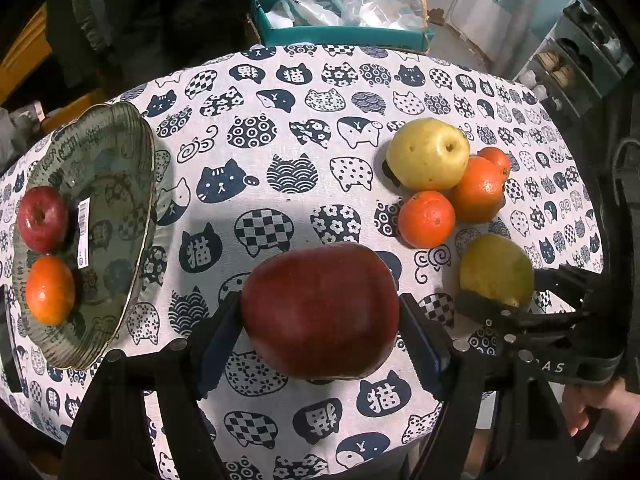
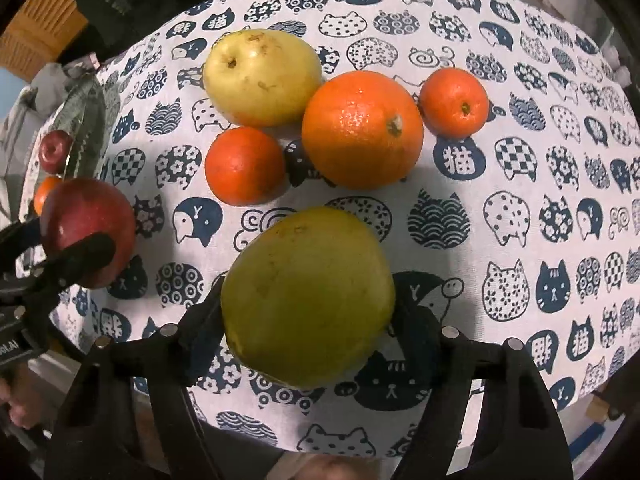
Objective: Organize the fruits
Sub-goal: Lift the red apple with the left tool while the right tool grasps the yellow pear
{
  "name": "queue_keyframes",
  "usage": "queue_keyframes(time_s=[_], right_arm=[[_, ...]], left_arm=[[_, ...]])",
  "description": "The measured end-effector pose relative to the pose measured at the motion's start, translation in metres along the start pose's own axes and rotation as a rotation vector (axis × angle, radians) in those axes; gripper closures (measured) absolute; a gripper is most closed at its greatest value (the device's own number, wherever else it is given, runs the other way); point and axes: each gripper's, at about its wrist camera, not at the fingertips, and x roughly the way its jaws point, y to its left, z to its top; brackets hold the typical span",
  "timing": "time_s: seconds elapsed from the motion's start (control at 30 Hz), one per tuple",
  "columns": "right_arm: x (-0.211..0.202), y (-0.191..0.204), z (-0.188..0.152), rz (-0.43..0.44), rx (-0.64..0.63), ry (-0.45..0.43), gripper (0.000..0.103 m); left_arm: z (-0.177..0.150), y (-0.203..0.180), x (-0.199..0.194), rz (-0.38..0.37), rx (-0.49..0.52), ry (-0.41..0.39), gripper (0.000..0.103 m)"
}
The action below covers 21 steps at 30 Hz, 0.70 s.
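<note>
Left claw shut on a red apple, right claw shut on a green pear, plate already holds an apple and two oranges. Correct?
Not quite: the plate holds a small red apple and only one orange, as the left wrist view shows. The rest stands: the left claw is shut on the large red apple, and the right claw is shut on the green pear.

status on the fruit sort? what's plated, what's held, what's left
Done: a small red apple and a small orange sit on the green plate. In hand: left tongs are shut on a big red apple; right tongs are shut on a green pear. Left on the tablecloth: a yellow pear, a large orange and two small oranges.
</note>
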Motion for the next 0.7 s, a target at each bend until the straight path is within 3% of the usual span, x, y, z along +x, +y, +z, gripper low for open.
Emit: queue_keyframes(time_s=[0.1, 0.7], right_arm=[[-0.004, 0.002, -0.003, -0.049, -0.038, -0.025, 0.027], [-0.068, 0.009, 0.005, -0.105, -0.081, -0.239, 0.028]], left_arm=[[0.0, 0.0, -0.004, 0.002, 0.002, -0.012, 0.025], [0.007, -0.005, -0.053, 0.001, 0.023, -0.132, 0.025]])
